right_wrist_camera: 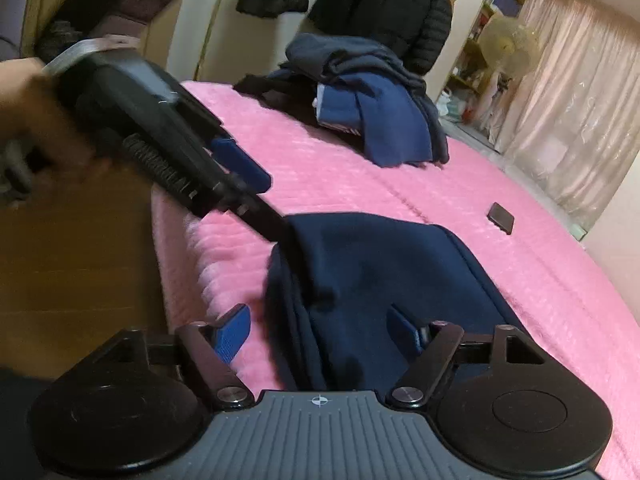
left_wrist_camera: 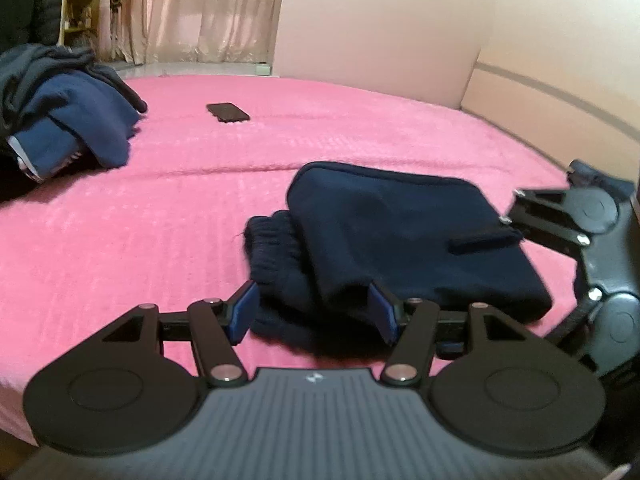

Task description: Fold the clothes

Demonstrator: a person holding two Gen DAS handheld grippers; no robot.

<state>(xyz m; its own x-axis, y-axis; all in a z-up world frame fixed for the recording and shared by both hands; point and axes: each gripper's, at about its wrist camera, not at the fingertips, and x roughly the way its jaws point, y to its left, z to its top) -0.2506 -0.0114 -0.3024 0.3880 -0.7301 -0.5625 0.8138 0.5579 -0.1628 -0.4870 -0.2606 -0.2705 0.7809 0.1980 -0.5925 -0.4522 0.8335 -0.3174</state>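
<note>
A folded dark navy garment [left_wrist_camera: 408, 236] lies on the pink bed near its front edge; a ribbed cuff [left_wrist_camera: 272, 240] sticks out at its left. It also shows in the right wrist view [right_wrist_camera: 384, 280]. My left gripper [left_wrist_camera: 314, 312] is open, its blue pads either side of the garment's near end. My right gripper [right_wrist_camera: 320, 334] is open, low over the garment's edge. The right gripper shows at the right in the left wrist view [left_wrist_camera: 520, 208], and the left gripper shows in the right wrist view [right_wrist_camera: 248, 184], held in a hand.
A pile of blue and grey clothes [left_wrist_camera: 68, 120] sits at the far left of the pink bed cover [left_wrist_camera: 140, 240]; it also shows in the right wrist view [right_wrist_camera: 372, 96]. A black phone [left_wrist_camera: 228, 112] lies on the bed. The wooden floor [right_wrist_camera: 80, 260] lies beyond the bed edge.
</note>
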